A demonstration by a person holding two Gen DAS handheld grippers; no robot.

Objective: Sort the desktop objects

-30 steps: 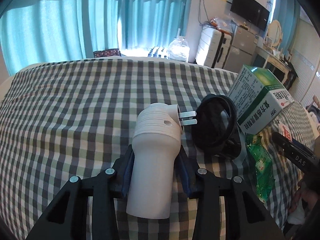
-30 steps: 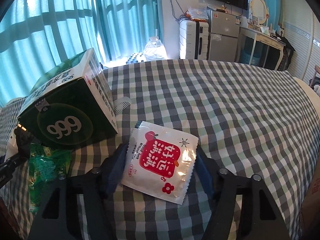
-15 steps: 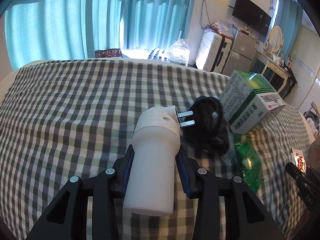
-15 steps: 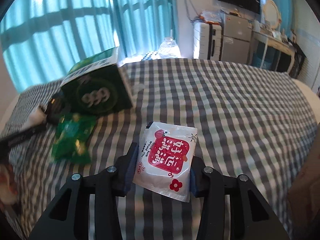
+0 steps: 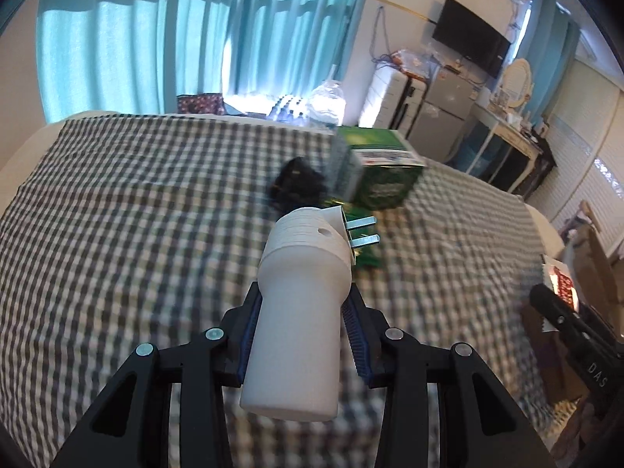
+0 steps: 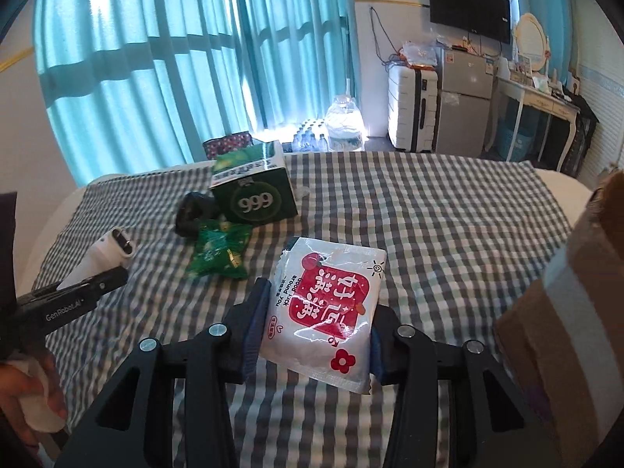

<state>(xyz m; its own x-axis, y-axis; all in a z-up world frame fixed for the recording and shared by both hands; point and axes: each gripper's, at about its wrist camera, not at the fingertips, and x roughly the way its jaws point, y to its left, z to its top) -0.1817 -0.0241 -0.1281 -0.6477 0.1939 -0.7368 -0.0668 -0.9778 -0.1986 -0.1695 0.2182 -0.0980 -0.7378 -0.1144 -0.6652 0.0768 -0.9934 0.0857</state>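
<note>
My left gripper (image 5: 302, 308) is shut on a white plug adapter (image 5: 300, 304) with two metal prongs, held above the checked cloth; it also shows in the right wrist view (image 6: 105, 257). My right gripper (image 6: 316, 308) is shut on a white and red snack packet (image 6: 327, 308), held above the cloth. On the cloth lie a green 999 medicine box (image 6: 253, 191), a green snack bag (image 6: 218, 249) and a black coiled cable (image 6: 193, 212). The box (image 5: 374, 171) and cable (image 5: 298, 187) show ahead in the left wrist view.
A brown cardboard box (image 6: 569, 312) stands at the right edge of the checked table (image 6: 448, 234). Beyond the table are teal curtains, a water jug (image 6: 345, 124), a white suitcase (image 6: 411, 109) and a small fridge.
Both grippers have lifted and pulled back from the pile, each holding its object. The green box and cable now look farther away, and the cardboard box has come into the right view.
</note>
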